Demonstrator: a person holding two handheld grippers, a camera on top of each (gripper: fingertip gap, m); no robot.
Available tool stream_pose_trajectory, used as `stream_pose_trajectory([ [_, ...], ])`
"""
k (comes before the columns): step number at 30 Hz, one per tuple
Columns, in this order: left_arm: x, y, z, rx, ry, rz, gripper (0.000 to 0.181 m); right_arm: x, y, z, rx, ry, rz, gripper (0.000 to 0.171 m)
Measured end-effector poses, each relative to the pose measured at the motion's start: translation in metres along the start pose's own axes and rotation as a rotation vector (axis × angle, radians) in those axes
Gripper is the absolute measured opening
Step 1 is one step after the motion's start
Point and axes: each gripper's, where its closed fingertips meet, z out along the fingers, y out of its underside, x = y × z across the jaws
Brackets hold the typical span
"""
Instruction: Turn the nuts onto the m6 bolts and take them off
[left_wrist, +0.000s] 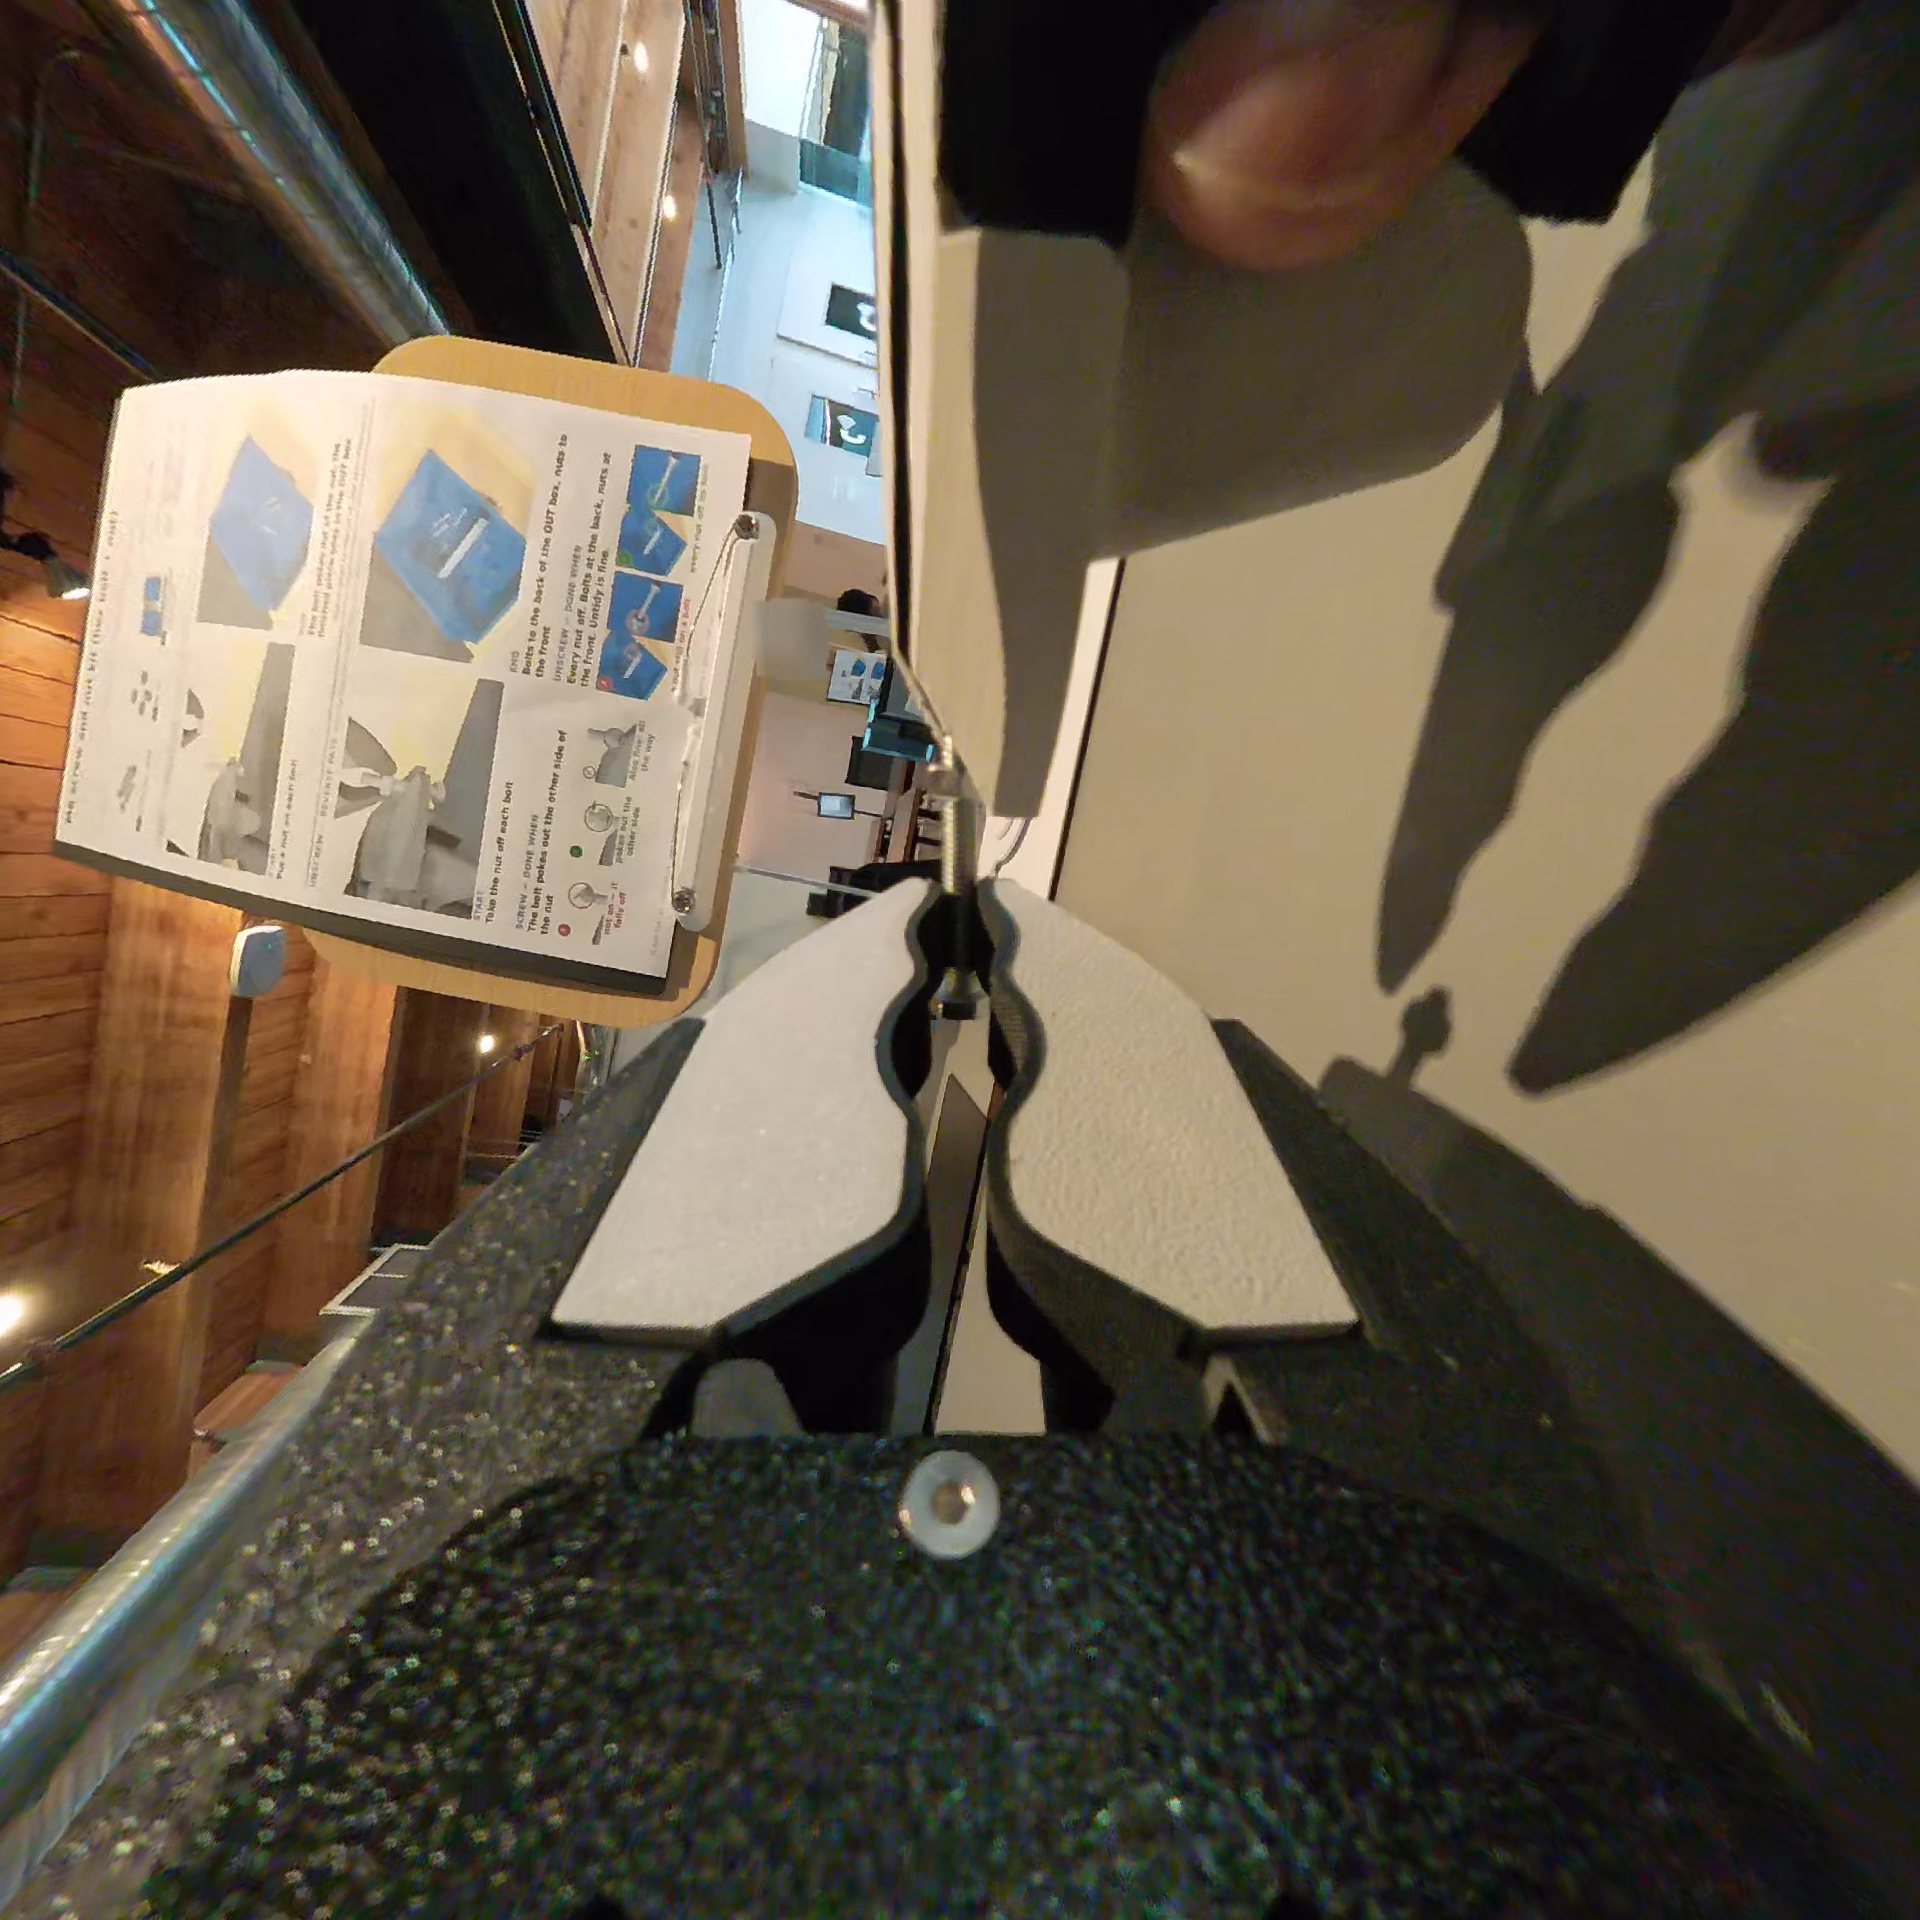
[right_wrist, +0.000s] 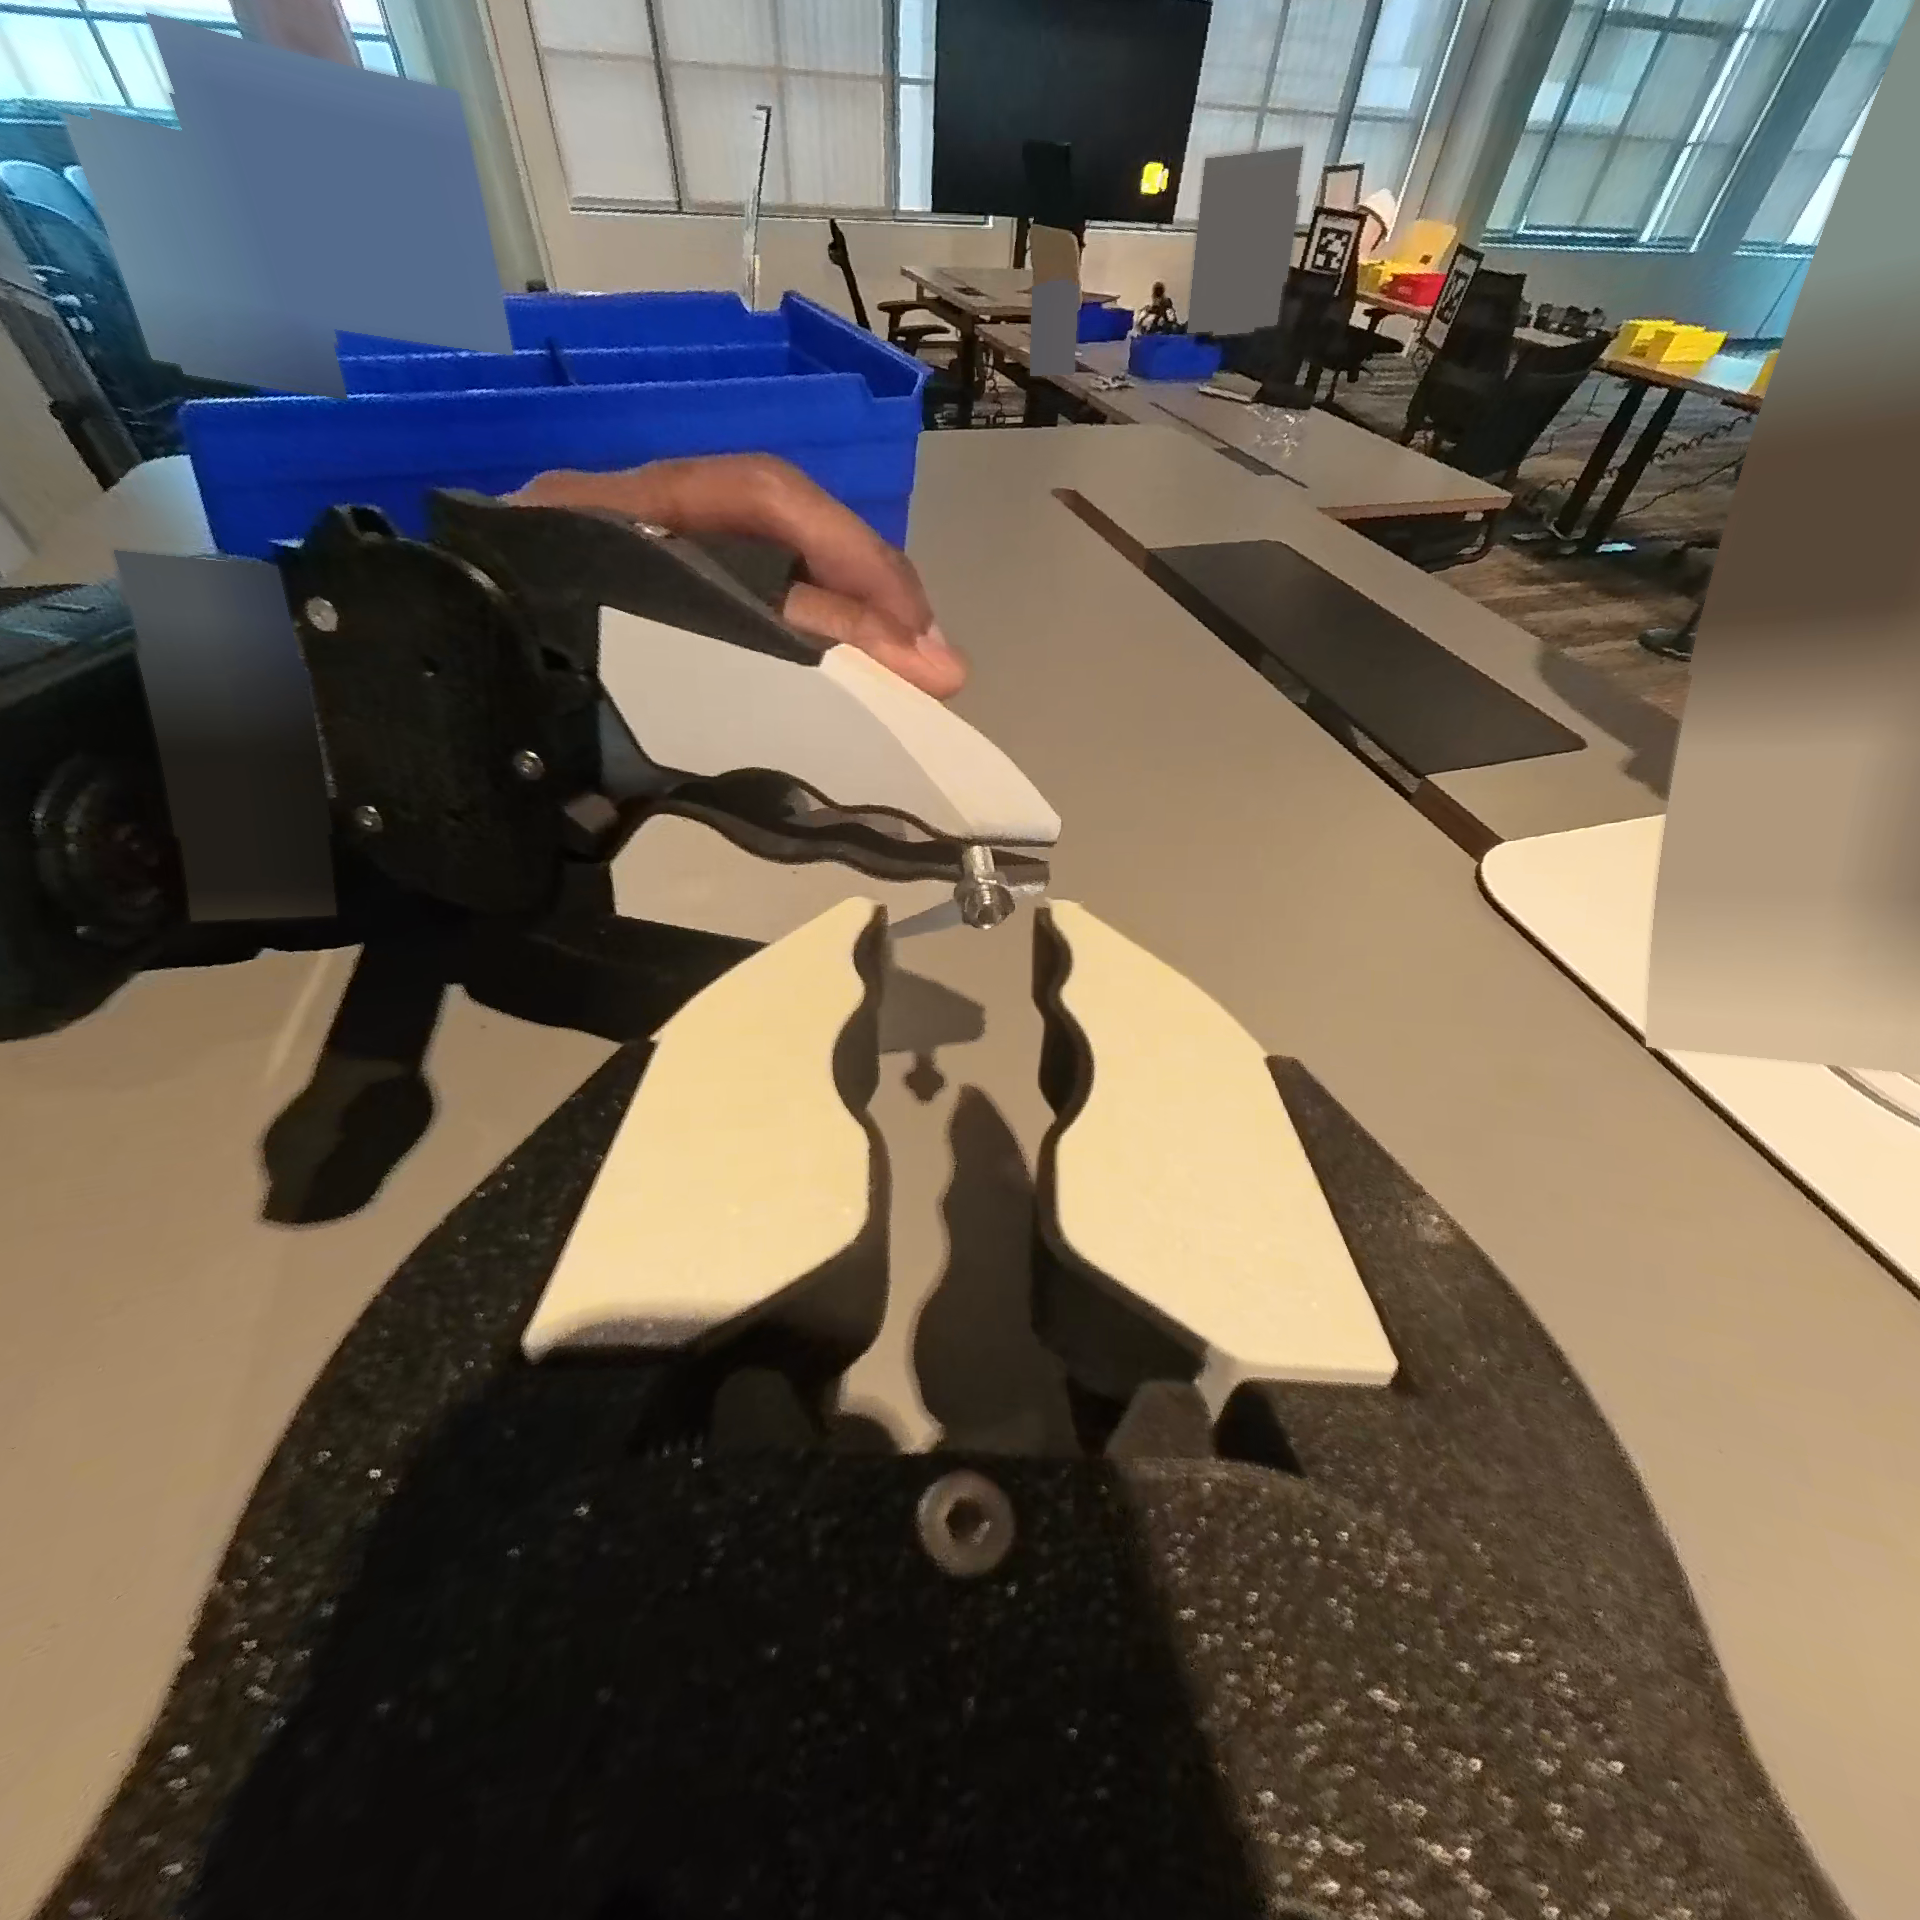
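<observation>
In the left wrist view my left gripper (left_wrist: 957, 902) is shut on a silver M6 bolt (left_wrist: 962, 847), which sticks out beyond the fingertips with a nut (left_wrist: 944, 775) on its far end. In the right wrist view the left gripper (right_wrist: 1023, 854) comes in from the left, held by a hand (right_wrist: 790, 551), with the bolt (right_wrist: 978, 871) and nut (right_wrist: 986, 911) pointing at my camera. My right gripper (right_wrist: 961, 920) is open, its tips on either side of the nut and just short of it. Its grey fingers (left_wrist: 1299, 395) show at the top of the left wrist view.
Blue bins (right_wrist: 561, 436) stand on the grey table (right_wrist: 1143, 675) behind the left gripper. A black mat (right_wrist: 1351, 665) lies at the right, and a white table (right_wrist: 1558, 914) beyond it. A clipboard with an instruction sheet (left_wrist: 395, 665) stands behind the left gripper's view. Left and right tips are no more than a few centimetres apart.
</observation>
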Motion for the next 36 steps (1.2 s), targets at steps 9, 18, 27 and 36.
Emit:
stream_pose_trajectory([
  [9,0.002,-0.002,0.001,0.009,0.008,0.01,0.005,0.001,0.001,0.001,-0.004,-0.009,0.03,0.018],
  [18,0.001,0.001,0.003,-0.012,-0.001,0.019,0.005,0.005,0.001,0.003,-0.013,-0.019,0.235,0.011],
  [27,-0.002,0.003,0.005,-0.036,-0.013,0.013,0.006,0.005,-0.002,0.005,0.042,-0.108,0.545,0.021],
  [36,0.002,0.003,0.005,-0.02,0.02,-0.018,0.005,0.015,0.007,-0.005,-0.13,0.015,-0.041,0.055],
])
